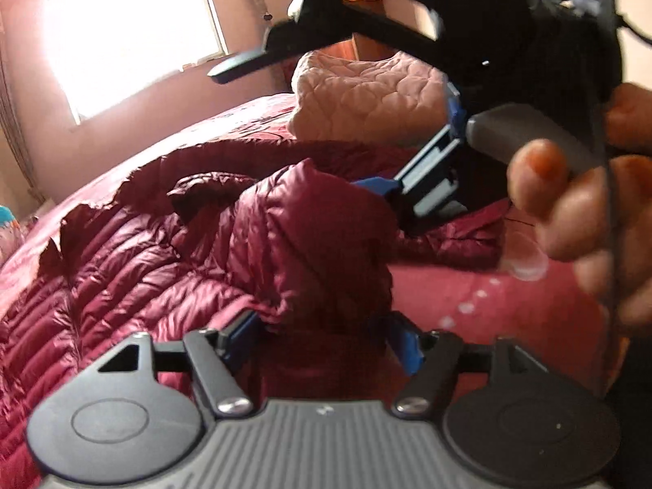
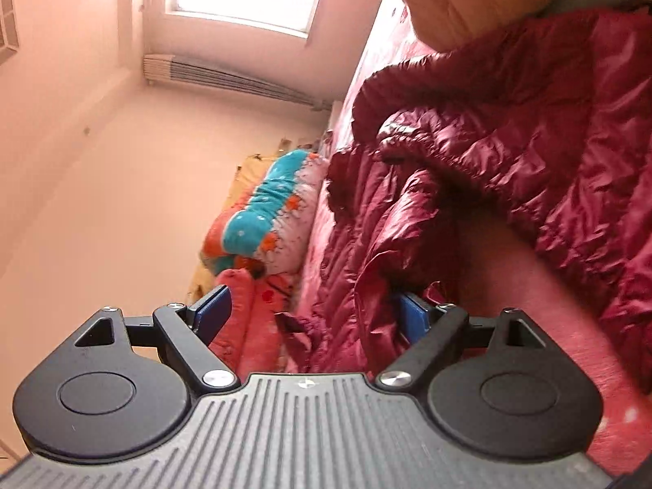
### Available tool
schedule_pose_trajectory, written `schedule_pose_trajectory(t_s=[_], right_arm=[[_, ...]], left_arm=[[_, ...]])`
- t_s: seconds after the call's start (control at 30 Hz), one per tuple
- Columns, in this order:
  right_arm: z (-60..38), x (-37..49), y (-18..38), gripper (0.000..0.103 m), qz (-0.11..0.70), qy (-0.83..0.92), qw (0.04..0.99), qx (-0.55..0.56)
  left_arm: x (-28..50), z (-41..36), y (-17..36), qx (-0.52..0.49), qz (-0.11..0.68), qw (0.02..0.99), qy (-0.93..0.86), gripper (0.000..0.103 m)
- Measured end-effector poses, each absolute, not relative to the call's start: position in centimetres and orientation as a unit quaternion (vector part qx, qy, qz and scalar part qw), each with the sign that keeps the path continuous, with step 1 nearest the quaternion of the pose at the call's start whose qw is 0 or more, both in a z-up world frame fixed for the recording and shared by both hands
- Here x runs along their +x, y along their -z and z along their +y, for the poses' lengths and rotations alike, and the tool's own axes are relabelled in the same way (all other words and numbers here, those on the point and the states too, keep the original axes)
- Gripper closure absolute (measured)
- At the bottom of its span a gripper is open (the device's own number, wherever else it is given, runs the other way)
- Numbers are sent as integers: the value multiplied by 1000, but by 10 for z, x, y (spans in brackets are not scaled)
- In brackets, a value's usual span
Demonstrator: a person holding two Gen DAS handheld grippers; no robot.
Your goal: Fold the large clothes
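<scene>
A maroon quilted puffer jacket (image 1: 134,252) lies spread on the pink bed; it also fills the right of the right wrist view (image 2: 529,130). My left gripper (image 1: 322,334) has a raised fold of the jacket between its blue fingers (image 1: 403,346), which stand fairly wide apart. My right gripper (image 2: 311,313) is open, rolled sideways, with jacket fabric lying against its right blue finger (image 2: 413,318). In the left wrist view the right gripper's body (image 1: 432,179) and the hand holding it (image 1: 578,203) hang just above the jacket's right side.
A folded peach quilt (image 1: 366,98) sits at the head of the bed. A teal, orange and white blanket roll (image 2: 265,220) lies beside the bed's far edge. A bright window (image 1: 122,28) and a radiator (image 2: 236,77) line the wall. The pink bedsheet (image 1: 489,305) shows to the right.
</scene>
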State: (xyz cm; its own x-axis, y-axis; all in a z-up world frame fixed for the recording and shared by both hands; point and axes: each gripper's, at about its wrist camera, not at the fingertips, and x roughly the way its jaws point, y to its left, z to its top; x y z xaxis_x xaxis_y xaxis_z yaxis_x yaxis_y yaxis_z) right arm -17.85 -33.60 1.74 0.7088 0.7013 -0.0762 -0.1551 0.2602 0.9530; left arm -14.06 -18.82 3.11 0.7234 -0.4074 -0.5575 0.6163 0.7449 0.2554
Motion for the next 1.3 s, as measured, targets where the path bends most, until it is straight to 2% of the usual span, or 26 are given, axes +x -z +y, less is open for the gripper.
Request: schedule_pose_trajectory(t_s=[0.13, 0.2, 0.23, 0.3, 0.37, 0.57, 0.83, 1.07, 1.3], right_arm=[[-335, -176, -20, 0, 256, -298, 749, 533], [-335, -177, -22, 0, 256, -301, 749, 533], [-335, -176, -22, 0, 256, -300, 750, 531], [-339, -178, -25, 0, 254, -297, 755, 526], [-344, -181, -27, 0, 248, -283, 766, 521], [-365, -188, -29, 0, 241, -199, 801, 510], [-361, -184, -28, 0, 265, -174, 812, 490], [-355, -180, -30, 0, 263, -162, 819, 484], [-362, -180, -27, 0, 256, -138, 827, 482]], left_arm=[[-123, -195, -33, 205, 244, 907, 276, 37], [-113, -196, -34, 194, 254, 906, 279, 57], [-109, -195, -34, 190, 257, 905, 279, 61], [-100, -190, -37, 173, 264, 907, 279, 78], [-88, -174, -46, 122, 281, 910, 279, 83], [-55, -117, -91, -26, 294, 915, 274, 86], [-56, -71, -143, -97, 267, 902, 325, 87], [-92, -69, -155, -49, 284, 876, 387, 87], [-129, -105, -109, 32, 363, 813, 454, 87]])
